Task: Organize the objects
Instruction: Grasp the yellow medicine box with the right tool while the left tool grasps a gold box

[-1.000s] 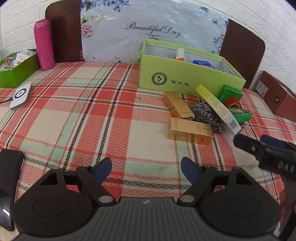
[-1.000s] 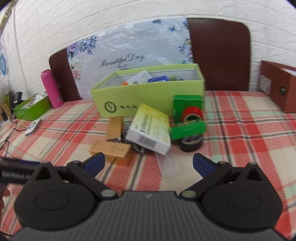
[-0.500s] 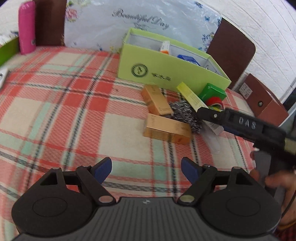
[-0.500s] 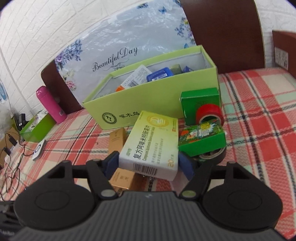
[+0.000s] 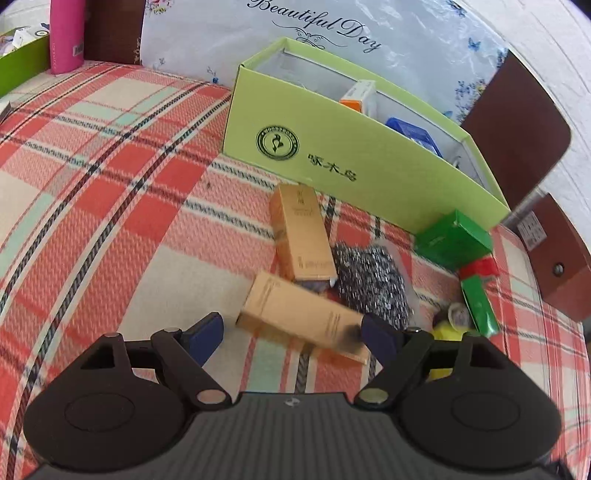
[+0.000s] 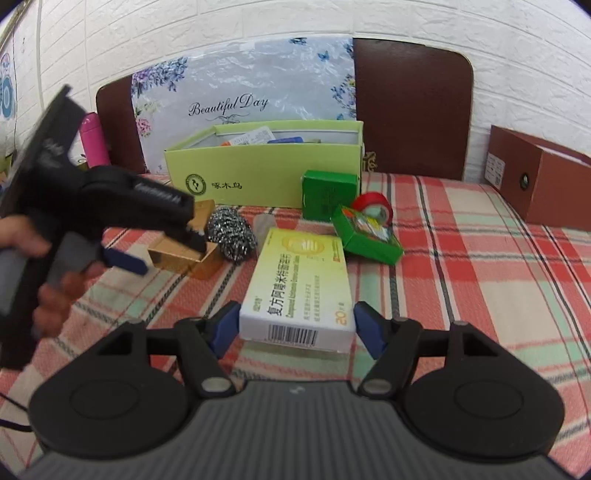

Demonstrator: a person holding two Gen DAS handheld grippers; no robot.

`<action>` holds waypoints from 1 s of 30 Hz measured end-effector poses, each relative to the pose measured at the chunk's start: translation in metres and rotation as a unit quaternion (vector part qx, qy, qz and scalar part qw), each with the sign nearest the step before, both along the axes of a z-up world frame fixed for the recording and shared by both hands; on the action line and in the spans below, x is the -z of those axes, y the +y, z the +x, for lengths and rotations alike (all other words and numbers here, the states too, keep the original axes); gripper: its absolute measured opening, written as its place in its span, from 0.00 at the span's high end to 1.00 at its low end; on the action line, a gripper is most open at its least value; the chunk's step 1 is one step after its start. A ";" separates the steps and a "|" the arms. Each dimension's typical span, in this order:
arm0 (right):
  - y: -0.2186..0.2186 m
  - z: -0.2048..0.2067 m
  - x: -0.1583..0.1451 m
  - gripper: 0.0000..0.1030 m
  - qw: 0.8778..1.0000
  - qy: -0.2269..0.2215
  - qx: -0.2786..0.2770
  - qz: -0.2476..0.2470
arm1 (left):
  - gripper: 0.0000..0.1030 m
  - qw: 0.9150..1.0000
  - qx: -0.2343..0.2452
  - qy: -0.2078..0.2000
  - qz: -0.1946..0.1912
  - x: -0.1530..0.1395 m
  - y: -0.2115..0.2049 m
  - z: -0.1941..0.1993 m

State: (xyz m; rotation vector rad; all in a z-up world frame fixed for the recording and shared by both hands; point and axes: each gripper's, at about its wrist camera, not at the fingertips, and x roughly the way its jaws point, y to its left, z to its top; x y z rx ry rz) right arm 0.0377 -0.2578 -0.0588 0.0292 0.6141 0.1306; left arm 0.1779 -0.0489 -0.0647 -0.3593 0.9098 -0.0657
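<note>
A white and yellow medicine box is clamped between the blue pads of my right gripper, a little above the plaid tablecloth. Ahead stands the lime-green open box with several packets inside. My left gripper is open and straddles a gold carton lying flat; its left pad stands clear of the carton. The right wrist view shows that same left gripper, in a person's hand, around the gold carton. A second gold carton lies just beyond.
Beside the cartons lie a steel scourer, a green box, a red tape roll and a flat green packet. A brown box stands at the right edge. A pink bottle is at the far left.
My right gripper closed on the medicine box and drew it back from the pile. My left gripper moved forward and right until the near gold carton sat between its fingers.
</note>
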 end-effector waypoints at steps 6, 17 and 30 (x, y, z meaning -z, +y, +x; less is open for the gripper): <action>0.003 -0.010 0.001 0.35 1.000 0.004 -0.008 0.006 | 0.28 0.997 0.059 -0.031 0.025 0.001 -0.005 0.008; 0.020 -0.033 0.001 0.31 0.996 0.030 -0.079 -0.036 | 0.36 0.985 0.162 -0.051 0.010 -0.001 0.059 -0.057; 0.004 -0.038 -0.003 0.21 0.999 0.028 -0.030 -0.020 | 0.25 0.950 0.292 -0.109 0.015 -0.010 0.010 -0.011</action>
